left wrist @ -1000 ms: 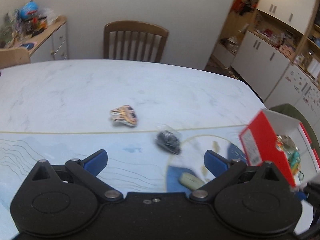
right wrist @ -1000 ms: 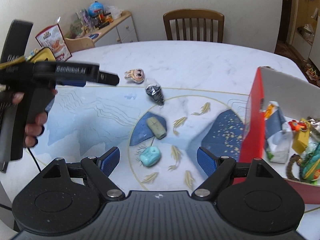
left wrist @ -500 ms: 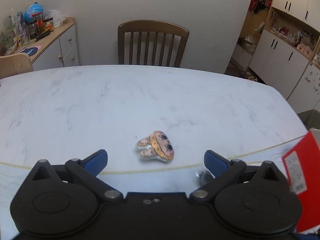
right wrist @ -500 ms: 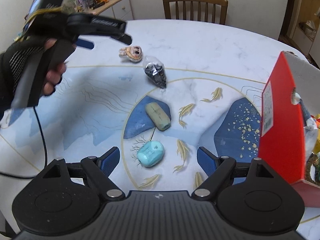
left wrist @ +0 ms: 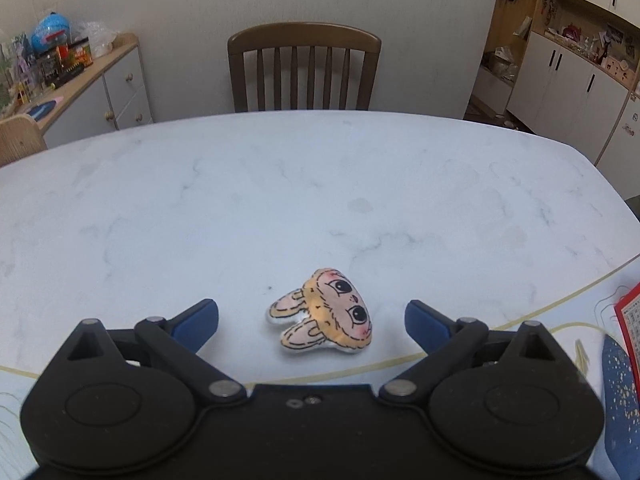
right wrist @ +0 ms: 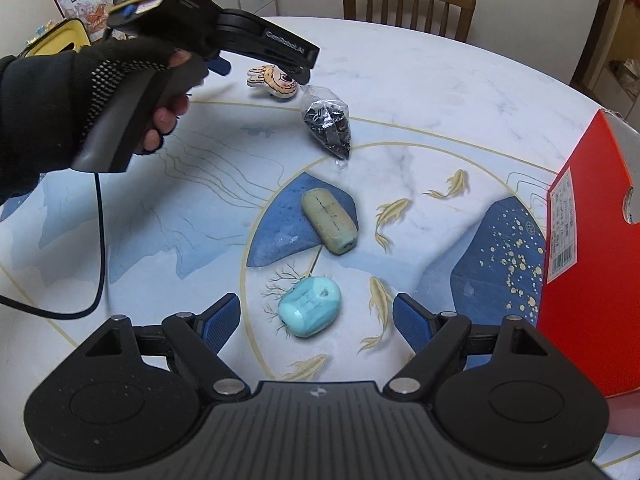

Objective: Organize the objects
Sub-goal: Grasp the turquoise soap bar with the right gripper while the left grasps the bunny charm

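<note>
Your left gripper (left wrist: 312,316) has travelled forward across the table since a second ago: then the flat plush rabbit-face toy (left wrist: 322,316) lay well ahead of it beside the clear bag of black pieces (right wrist: 327,124), and now the toy sits squarely between its blue-padded fingers (left wrist: 196,322), while the bag has dropped out of the left wrist view. Half a second ago the toy was further ahead and the red box edge loomed larger on the right. Your right gripper (right wrist: 316,320) has closed in on the turquoise rounded block (right wrist: 310,306), which now lies between its fingertips.

Both sets of jaws stand wide apart, holding nothing. The toy rests on the white marble tabletop (left wrist: 280,184), just beyond the gold line of the patterned mat, with neither pad touching it.

You appear to be at the pick-up step for the rabbit toy. Next you would need to lower slightly, close the pads on its soft sides, and carry it to the red cardboard box (right wrist: 592,240) at the right. Being flat and limp, it may fold or slip if you pinch only an ear, so take it across the head. The olive-green oblong block (right wrist: 330,222) lies on the mat, not yet collected.
</note>
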